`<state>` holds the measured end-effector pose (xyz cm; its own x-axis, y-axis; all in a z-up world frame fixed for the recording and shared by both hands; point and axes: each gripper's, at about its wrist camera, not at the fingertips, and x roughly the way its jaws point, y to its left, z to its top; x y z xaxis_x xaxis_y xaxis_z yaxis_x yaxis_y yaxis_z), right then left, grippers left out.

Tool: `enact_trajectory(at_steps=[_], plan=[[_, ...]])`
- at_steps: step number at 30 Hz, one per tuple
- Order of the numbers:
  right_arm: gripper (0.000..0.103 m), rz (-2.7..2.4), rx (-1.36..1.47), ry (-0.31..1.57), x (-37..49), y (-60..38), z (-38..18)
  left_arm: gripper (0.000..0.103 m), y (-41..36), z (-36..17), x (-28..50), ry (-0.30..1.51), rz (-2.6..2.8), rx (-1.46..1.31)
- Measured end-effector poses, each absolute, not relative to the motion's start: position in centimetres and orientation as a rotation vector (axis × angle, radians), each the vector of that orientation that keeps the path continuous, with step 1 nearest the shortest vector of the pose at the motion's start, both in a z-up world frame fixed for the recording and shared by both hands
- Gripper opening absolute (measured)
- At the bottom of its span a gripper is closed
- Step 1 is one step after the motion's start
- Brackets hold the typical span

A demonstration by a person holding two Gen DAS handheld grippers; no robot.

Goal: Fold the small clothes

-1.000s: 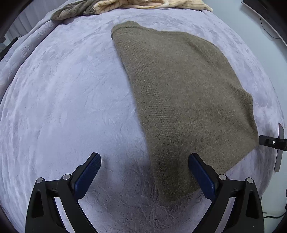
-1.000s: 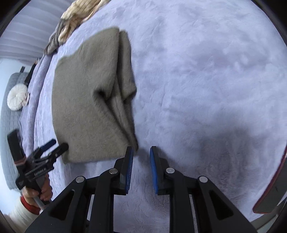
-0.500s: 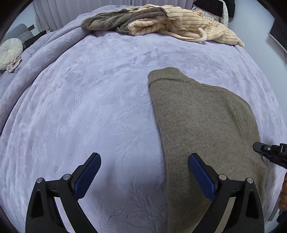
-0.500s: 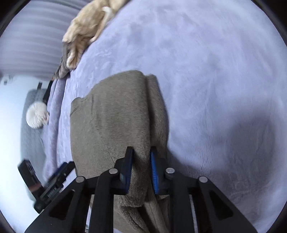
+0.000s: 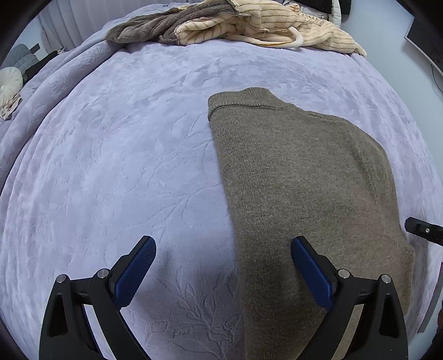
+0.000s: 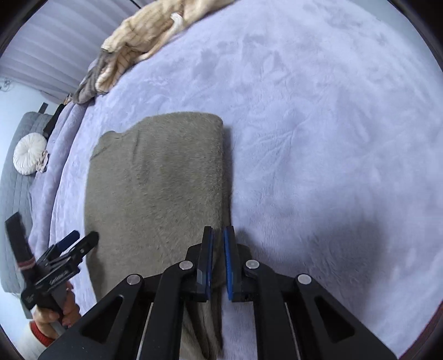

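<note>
We see the olive-brown knitted sweater [image 5: 304, 171] lying partly folded on the lavender embossed plush bedspread [image 5: 124, 155], near the bed's front edge. Our right hand-held gripper [image 6: 218, 249] has just been closing and now stands almost pressed together on the sweater's right folded edge, pinching the knit between its blue pads. Our left hand-held gripper [image 5: 223, 263] is spread wide, straddling the sweater's left edge and holding nothing. We judge the knit soft, light and limp, likely to sag and stretch, so we would take it at edges or corners, through all layers. A pile of beige striped and grey clothes [image 5: 235, 25] waits at the far side.
</note>
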<state>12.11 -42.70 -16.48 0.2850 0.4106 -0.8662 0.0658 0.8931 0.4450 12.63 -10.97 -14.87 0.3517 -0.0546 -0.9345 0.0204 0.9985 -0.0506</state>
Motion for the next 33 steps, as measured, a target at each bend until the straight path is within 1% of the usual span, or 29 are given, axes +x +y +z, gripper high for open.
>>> enact_trajectory(at_steps=[3,6,8,10,11,12,14,23,28,30,33], plan=[[0.009,0.3,0.464,1.23,10.7,-42.1,-14.0,0.099,-10.9,-14.9,12.6,1.208,-0.046,-0.035],[0.009,0.385,0.415,1.202,9.5,-40.0,-12.5,0.099,-11.0,-14.9,12.7,1.206,-0.044,-0.024],[0.009,0.416,0.339,1.232,8.9,-38.3,-13.2,0.099,-11.0,-14.9,12.7,1.208,-0.044,-0.022],[0.007,0.353,0.242,1.302,9.1,-37.3,-15.6,0.099,-11.0,-14.9,12.7,1.211,-0.048,-0.026],[0.001,0.345,0.255,1.335,9.0,-37.6,-17.2,0.099,-11.0,-14.9,12.7,1.214,-0.052,-0.03],[0.0,0.345,0.303,1.349,8.8,-38.2,-18.2,0.099,-11.0,-14.9,12.6,1.217,-0.053,-0.032],[0.0,0.346,0.418,1.336,8.4,-39.6,-19.1,0.099,-11.1,-14.9,12.5,1.214,-0.051,-0.029],[0.0,0.306,0.577,1.342,7.4,-41.7,-19.4,0.099,-10.9,-14.4,12.2,1.235,-0.055,-0.044],[0.0,0.31,0.616,1.345,7.4,-41.7,-19.3,0.099,-10.4,-14.6,11.9,1.254,-0.061,-0.069],[0.002,0.317,0.625,1.34,7.6,-41.6,-19.1,0.099,-10.4,-14.7,12.0,1.259,-0.06,-0.072],[0.003,0.316,0.602,1.334,7.6,-41.6,-18.2,0.099,-10.6,-14.6,12.0,1.258,-0.058,-0.062]])
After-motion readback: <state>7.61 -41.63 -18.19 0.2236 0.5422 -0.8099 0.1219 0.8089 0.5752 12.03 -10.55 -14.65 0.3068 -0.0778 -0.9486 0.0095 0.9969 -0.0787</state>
